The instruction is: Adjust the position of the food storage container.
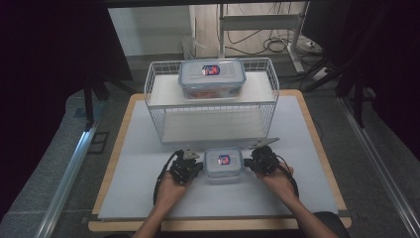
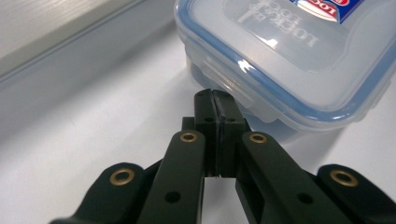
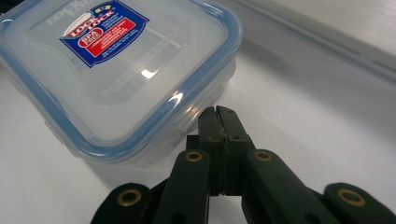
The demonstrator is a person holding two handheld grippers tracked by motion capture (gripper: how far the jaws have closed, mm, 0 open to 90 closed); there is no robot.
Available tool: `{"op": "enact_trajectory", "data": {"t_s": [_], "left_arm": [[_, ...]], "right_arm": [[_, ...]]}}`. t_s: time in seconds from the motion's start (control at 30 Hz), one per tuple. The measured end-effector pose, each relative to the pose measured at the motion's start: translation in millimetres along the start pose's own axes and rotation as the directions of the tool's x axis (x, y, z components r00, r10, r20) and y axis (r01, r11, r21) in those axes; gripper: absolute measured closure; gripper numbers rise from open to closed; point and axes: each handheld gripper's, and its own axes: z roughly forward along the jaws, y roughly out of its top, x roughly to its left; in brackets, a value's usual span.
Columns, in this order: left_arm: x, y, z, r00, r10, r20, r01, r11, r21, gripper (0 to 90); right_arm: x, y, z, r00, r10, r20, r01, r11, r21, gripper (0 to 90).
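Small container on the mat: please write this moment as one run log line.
small container: on mat, lid on | left gripper: shut, tips at its side latch | right gripper: shut, tips at opposite side | large container: on wire rack

Table (image 1: pixel 317 163): pale grey top with light wood edging, centre of the high view. Floor (image 1: pixel 44 163): grey carpet-like covering on all sides. Metal rails: one (image 1: pixel 67 178) running from 7 toward 9 o'clock, one (image 1: pixel 381 168) from 5 toward 3 o'clock. Desk frame (image 1: pixel 257 22): pale metal legs at 12 o'clock, loose cables (image 1: pixel 275 44) lying beneath it. Dark curtain (image 1: pixel 49 44): 10 o'clock, matching darkness at 2 o'clock. Light: dim, brightest along the far floor at 12 o'clock.
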Motion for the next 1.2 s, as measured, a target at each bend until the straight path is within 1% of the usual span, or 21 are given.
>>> {"op": "enact_trajectory", "data": {"t_s": [0.03,0.13,0.2,0.33,0.4,0.43,0.47,0.5,0.57,0.63,0.73,0.83,0.93,1.0,1.07,1.2], "left_arm": [[-0.6,-1.8,-3.2,1.0,-0.003,0.003,0.003,1.0,0.006,89.6],[-0.8,-4.0,-5.8,0.9995,-0.03,0.012,0.03,0.9995,0.006,89.6],[-0.1,-4.4,-5.6,0.9995,-0.029,0.014,0.029,0.9994,0.017,89.6],[1.5,-5.7,-3.1,0.999,-0.036,0.028,0.035,0.9989,0.03,89.4],[3.4,-6.1,-4.0,0.9986,-0.042,0.032,0.041,0.9989,0.024,86.4],[4.5,-6.7,-5.7,0.9979,-0.055,0.032,0.055,0.9984,0.016,84.7],[7.3,-8.1,-9.2,0.9973,-0.063,0.039,0.063,0.998,0.004,82.6],[8.4,-9.7,-12.5,0.9955,-0.085,0.041,0.085,0.9963,-0.013,79.9],[10.7,-13.0,-19.3,0.9949,-0.095,0.033,0.096,0.9949,-0.031,75.0],[12.1,-17.9,-27.4,0.9958,-0.089,0.02,0.09,0.9946,-0.051,70.5],[14.1,-26.3,-38.7,0.9969,-0.078,-0.007,0.077,0.9944,-0.071,61.7],[14.8,-35.1,-47.0,0.9975,-0.061,-0.036,0.059,0.9955,-0.075,50.8],[13.6,-43.6,-52.8,0.9977,-0.049,-0.047,0.046,0.9968,-0.065,40.1],[12.8,-48.8,-55.7,0.9971,-0.048,-0.06,0.044,0.997,-0.063,34.8],[12.9,-53.4,-58.4,0.9965,-0.053,-0.066,0.048,0.9962,-0.073,29.9],[15.5,-59.3,-64.0,0.9945,-0.081,-0.066,0.074,0.992,-0.102,18.7]], "right_arm": [[2.2,-1.5,-0.4,0.9999,-0.01,-0.007,0.01,1.0,0.003,89.7],[10.1,-5.6,-1.1,0.9993,-0.035,-0.013,0.035,0.999,0.022,89.7],[13.0,-7.1,-1.4,0.9984,-0.056,-0.006,0.057,0.998,0.023,89.7],[13.5,-7.7,-2.5,0.9982,-0.059,-0.011,0.059,0.998,0.021,89.6],[11.9,-7.7,-3.3,0.9984,-0.055,-0.016,0.055,0.998,0.018,88.7],[11.1,-7.7,-4.2,0.9984,-0.053,-0.017,0.054,0.998,0.015,87.9],[10.3,-7.6,-5.9,0.9986,-0.051,-0.013,0.051,0.999,0.009,87.4],[8.4,-7.9,-8.8,0.9985,-0.055,-0.002,0.055,0.999,0.001,86.6],[4.3,-9.5,-14.7,0.9981,-0.061,0.002,0.061,0.998,-0.017,85.2],[-0.2,-11.9,-20.0,0.9981,-0.062,-0.001,0.062,0.998,-0.026,83.3],[-6.1,-16.4,-27.7,0.998,-0.06,-0.021,0.059,0.998,-0.03,79.4],[-9.0,-20.7,-33.1,0.9974,-0.066,-0.028,0.065,0.997,-0.037,72.5],[-8.8,-23.7,-37.5,0.9961,-0.085,-0.024,0.084,0.995,-0.046,63.7],[-8.2,-26.7,-40.3,0.9958,-0.091,-0.015,0.09,0.995,-0.051,57.7],[-8.3,-30.2,-42.7,0.996,-0.088,-0.016,0.086,0.995,-0.057,52.9],[-9.4,-36.1,-48.5,0.9967,-0.081,-0.007,0.08,0.994,-0.069,46.1]]}}
